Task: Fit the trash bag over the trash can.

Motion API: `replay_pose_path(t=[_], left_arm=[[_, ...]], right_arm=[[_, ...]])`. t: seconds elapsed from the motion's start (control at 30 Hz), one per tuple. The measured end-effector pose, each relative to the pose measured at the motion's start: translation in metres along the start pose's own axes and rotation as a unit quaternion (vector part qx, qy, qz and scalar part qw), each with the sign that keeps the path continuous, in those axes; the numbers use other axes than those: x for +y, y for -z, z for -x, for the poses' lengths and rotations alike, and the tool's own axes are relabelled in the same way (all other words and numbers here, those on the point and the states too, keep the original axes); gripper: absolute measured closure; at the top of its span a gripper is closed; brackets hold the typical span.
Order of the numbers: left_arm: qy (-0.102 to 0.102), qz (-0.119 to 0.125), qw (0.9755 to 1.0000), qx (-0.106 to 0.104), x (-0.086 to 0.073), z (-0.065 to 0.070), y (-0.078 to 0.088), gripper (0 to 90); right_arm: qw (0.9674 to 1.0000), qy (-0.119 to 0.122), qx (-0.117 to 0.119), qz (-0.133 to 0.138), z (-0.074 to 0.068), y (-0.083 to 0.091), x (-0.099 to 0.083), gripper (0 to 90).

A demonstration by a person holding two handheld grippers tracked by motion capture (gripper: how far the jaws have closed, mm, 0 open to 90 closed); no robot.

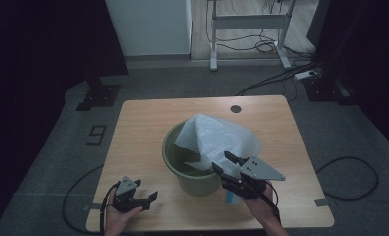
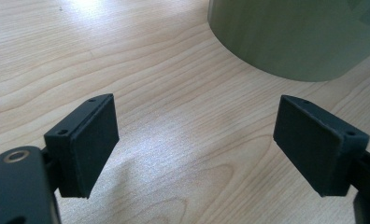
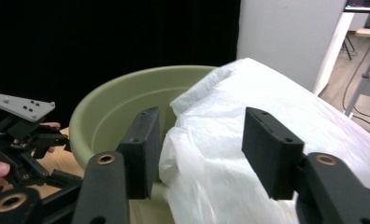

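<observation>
A green bucket (image 1: 192, 173) stands at the middle of the wooden table (image 1: 143, 128). A white plastic bag (image 1: 217, 137) is draped over its right rim and bulges above it. My right gripper (image 1: 223, 162) hovers at the bucket's near right rim, open, and in the right gripper view its jaws (image 3: 197, 144) straddle a fold of the bag (image 3: 248, 93) without pressing on it. My left gripper (image 1: 146, 190) rests low at the table's near left, open with nothing between its jaws (image 2: 195, 140). The bucket wall (image 2: 290, 37) lies ahead of it.
A dark round grommet (image 1: 236, 108) sits near the table's far edge. A small blue-white item (image 1: 229, 197) lies by the bucket's base under my right hand. Cables (image 1: 349, 177) run over the grey floor, and a desk frame (image 1: 251, 22) stands at the back.
</observation>
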State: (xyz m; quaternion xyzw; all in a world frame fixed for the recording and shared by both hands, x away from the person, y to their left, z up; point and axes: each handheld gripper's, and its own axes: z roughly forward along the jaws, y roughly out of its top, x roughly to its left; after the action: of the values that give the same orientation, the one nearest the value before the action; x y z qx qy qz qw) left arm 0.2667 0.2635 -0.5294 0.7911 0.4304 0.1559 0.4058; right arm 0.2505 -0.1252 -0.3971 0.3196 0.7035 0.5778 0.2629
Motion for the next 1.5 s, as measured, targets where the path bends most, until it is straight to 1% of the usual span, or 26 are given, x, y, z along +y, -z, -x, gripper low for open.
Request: replay_pose_path(t=[0.07,0.2,0.3,0.43,0.5,0.53,0.57,0.63,0.73,0.8,0.83,0.87,0.93,0.97,1.0,1.03,1.07,1.1,1.13,1.17,1.2,1.23,1.27,1.37,1.43,1.5], left_arm=[[0.0,0.0,1.0,0.0,0.0,0.0,0.0,13.6],[0.001,0.0,1.0,0.001,0.0,-0.001,0.0,13.6],[0.0,-0.002,1.0,0.0,-0.001,0.0,-0.001,13.6],[-0.002,-0.002,1.0,-0.001,0.0,0.001,-0.001,13.6],[-0.001,-0.003,1.0,0.0,0.0,0.001,-0.001,13.6],[-0.001,-0.003,1.0,0.0,0.0,0.001,-0.001,13.6],[0.0,-0.003,1.0,0.0,-0.001,0.001,-0.001,13.6],[0.0,-0.003,1.0,-0.001,-0.001,0.001,-0.001,13.6],[-0.001,-0.005,1.0,-0.002,-0.001,0.001,-0.002,13.7],[0.0,-0.005,1.0,-0.003,-0.001,0.002,-0.002,13.7],[0.0,-0.005,1.0,-0.004,-0.001,0.002,-0.002,13.7],[0.002,-0.004,1.0,-0.005,-0.001,0.001,-0.002,13.7],[0.006,-0.002,1.0,-0.006,-0.001,0.001,-0.001,13.7],[0.006,-0.002,1.0,-0.005,-0.001,0.0,-0.001,13.7],[0.006,-0.002,1.0,-0.005,-0.001,0.0,-0.001,13.7],[0.006,-0.002,1.0,-0.005,-0.001,0.0,-0.001,13.7],[0.007,-0.002,1.0,-0.005,-0.001,0.0,-0.001,13.7],[0.007,-0.002,1.0,-0.004,-0.001,0.0,-0.001,13.7],[0.006,-0.003,1.0,-0.004,-0.001,0.0,-0.001,13.8],[0.006,-0.003,1.0,-0.004,-0.001,0.0,-0.002,13.8],[0.006,-0.004,1.0,-0.003,-0.001,0.0,-0.002,13.7],[0.006,-0.003,1.0,-0.003,-0.001,0.0,-0.002,13.8],[0.006,-0.003,1.0,-0.003,-0.001,-0.001,-0.002,13.8],[0.006,-0.003,1.0,-0.003,-0.001,-0.001,-0.002,13.8],[0.005,-0.004,1.0,-0.002,-0.001,0.0,-0.002,13.8],[0.003,-0.001,1.0,-0.002,0.0,0.001,-0.001,13.8]], right_arm=[[1.0,-0.003,-0.007,0.0,0.001,0.006,-0.003,42.4],[0.9998,-0.005,-0.016,0.008,0.002,0.025,-0.011,38.2],[0.9997,-0.005,-0.026,0.001,0.002,0.035,-0.019,34.3],[0.9988,0.002,-0.047,-0.011,-0.002,0.045,-0.033,27.4],[0.9977,0.005,-0.066,-0.015,-0.004,0.048,-0.041,24.5],[0.9974,0.002,-0.07,-0.016,-0.004,0.049,-0.045,23.7],[0.9966,-0.003,-0.08,-0.019,-0.005,0.05,-0.05,22.2],[0.9949,-0.004,-0.097,-0.028,-0.005,0.051,-0.06,20.7],[0.992,-0.013,-0.119,-0.04,-0.001,0.049,-0.074,19.9],[0.9905,-0.017,-0.128,-0.047,0.002,0.047,-0.08,19.9],[0.989,-0.019,-0.136,-0.054,0.004,0.045,-0.084,20.2],[0.9884,-0.021,-0.139,-0.057,0.005,0.044,-0.086,21.2],[0.9867,-0.022,-0.147,-0.066,0.008,0.041,-0.092,27.1],[0.9854,-0.024,-0.153,-0.069,0.011,0.04,-0.095,35.9],[0.9852,-0.026,-0.154,-0.071,0.013,0.04,-0.096,46.9],[0.9847,-0.032,-0.158,-0.065,0.017,0.04,-0.098,57.4],[0.9838,-0.034,-0.165,-0.062,0.02,0.04,-0.098,63.6],[0.9808,-0.034,-0.181,-0.063,0.026,0.041,-0.097,70.4],[0.9789,-0.037,-0.191,-0.061,0.03,0.042,-0.095,74.8],[0.9768,-0.043,-0.202,-0.055,0.038,0.044,-0.091,79.6],[0.9749,-0.042,-0.213,-0.051,0.044,0.046,-0.087,83.2],[0.9731,-0.036,-0.223,-0.045,0.049,0.048,-0.082,86.3],[0.9723,-0.029,-0.229,-0.038,0.053,0.05,-0.075,87.9],[0.9702,-0.005,-0.242,-0.018,0.062,0.054,-0.053,88.7],[0.9706,0.001,-0.241,-0.003,0.065,0.056,-0.036,88.8],[0.9728,0.005,-0.231,0.015,0.067,0.056,-0.018,88.9]])
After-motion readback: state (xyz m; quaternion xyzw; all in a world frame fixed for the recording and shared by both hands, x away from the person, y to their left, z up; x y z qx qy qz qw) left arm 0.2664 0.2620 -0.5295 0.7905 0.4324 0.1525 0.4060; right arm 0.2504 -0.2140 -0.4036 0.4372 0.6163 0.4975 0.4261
